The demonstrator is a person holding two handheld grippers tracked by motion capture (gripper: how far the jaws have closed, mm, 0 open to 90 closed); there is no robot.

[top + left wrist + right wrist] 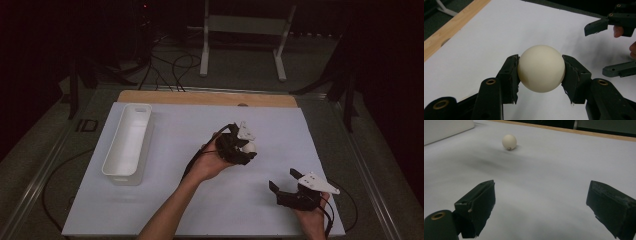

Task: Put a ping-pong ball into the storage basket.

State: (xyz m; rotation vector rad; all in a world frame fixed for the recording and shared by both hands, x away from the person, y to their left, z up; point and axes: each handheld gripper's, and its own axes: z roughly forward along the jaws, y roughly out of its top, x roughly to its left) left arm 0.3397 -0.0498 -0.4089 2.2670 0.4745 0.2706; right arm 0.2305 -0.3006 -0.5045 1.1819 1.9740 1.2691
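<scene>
**Q:** Tongs first. What's the state, L and R?

**R:** Left gripper (540, 72) is pinching the cream-white ball (249, 147), one pad on each side at about its widest line. Right gripper (283, 179) sits spread wide w/ nothing between the jaws, resting at approx 4 o'clock on the white sheet (200, 215).

**Q:** Where's the ball exactly?

**R:** Just right of table centre, towards 3 o'clock, in the left jaws. Can't tell if it's clear of the sheet or touching it.

**Q:** What could go wrong from here?

**R:** Main risk IMO is a squirt-out. The ball is smooth, hard-looking and round, and the flat pads touch only small patches, so a jolt or quick wrist turn could pop it fwd or down. Once loose it'd likely roll, and the sheet is flat w/ no lip, so it may run off an edge. If it's headed for the white bin (121, 176) at 9 o'clock, that's a long carry, and the bin is narrow, so a high release could bounce it out. The right gripper is well apart, so a clash looks unlikely.

**Q:** Any brands, labels, text?

**R:** None readable. Ball, bin and sheet are plain, and the grippers show no legible marks.
</scene>
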